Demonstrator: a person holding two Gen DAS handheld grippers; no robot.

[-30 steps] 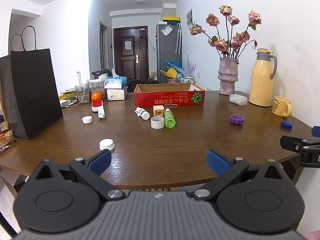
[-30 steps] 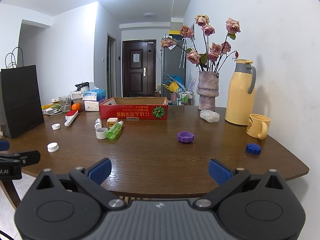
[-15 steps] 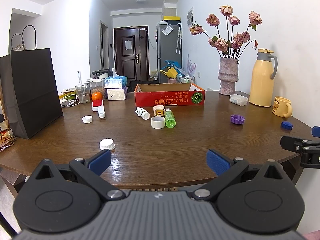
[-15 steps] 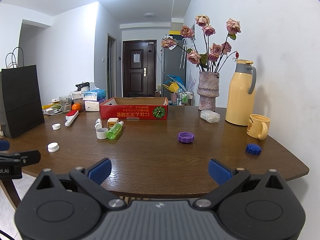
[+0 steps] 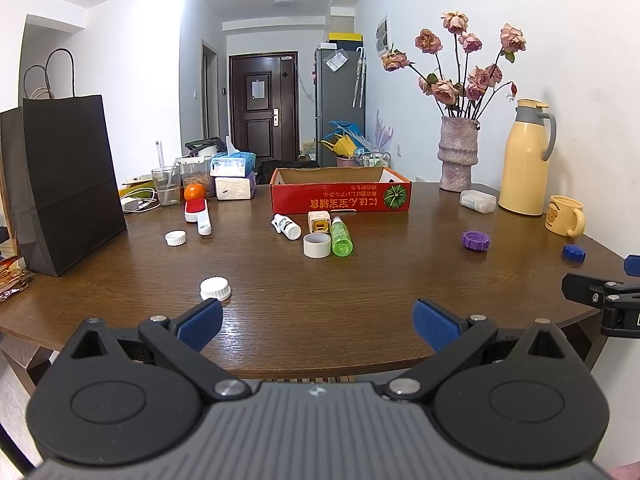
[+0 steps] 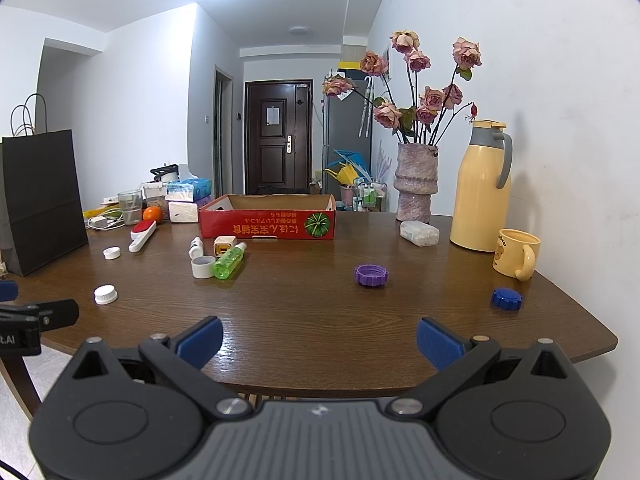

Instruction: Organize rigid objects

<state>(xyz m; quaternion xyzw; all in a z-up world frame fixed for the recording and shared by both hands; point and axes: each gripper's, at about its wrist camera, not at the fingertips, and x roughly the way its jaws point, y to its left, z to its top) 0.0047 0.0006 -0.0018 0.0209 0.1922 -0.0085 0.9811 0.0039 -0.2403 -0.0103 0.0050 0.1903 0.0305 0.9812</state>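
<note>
A red cardboard box (image 5: 340,196) (image 6: 268,222) lies open-topped at the far middle of the brown table (image 5: 360,280). In front of it lie a green bottle (image 5: 341,236) (image 6: 229,262), a white tape roll (image 5: 316,245), a small white bottle (image 5: 286,226) and a cream cube (image 5: 319,222). White caps (image 5: 215,289) (image 5: 175,237), a purple cap (image 6: 371,275) and a blue cap (image 6: 506,299) are scattered about. My left gripper (image 5: 316,322) and right gripper (image 6: 318,338) both hover open and empty over the near table edge.
A black paper bag (image 5: 64,184) stands at the left. A vase of roses (image 6: 416,180), a yellow thermos (image 6: 482,188) and a yellow mug (image 6: 516,258) line the right wall. A glass, an orange, tissue packs and a red-and-white brush (image 5: 198,212) crowd the far left.
</note>
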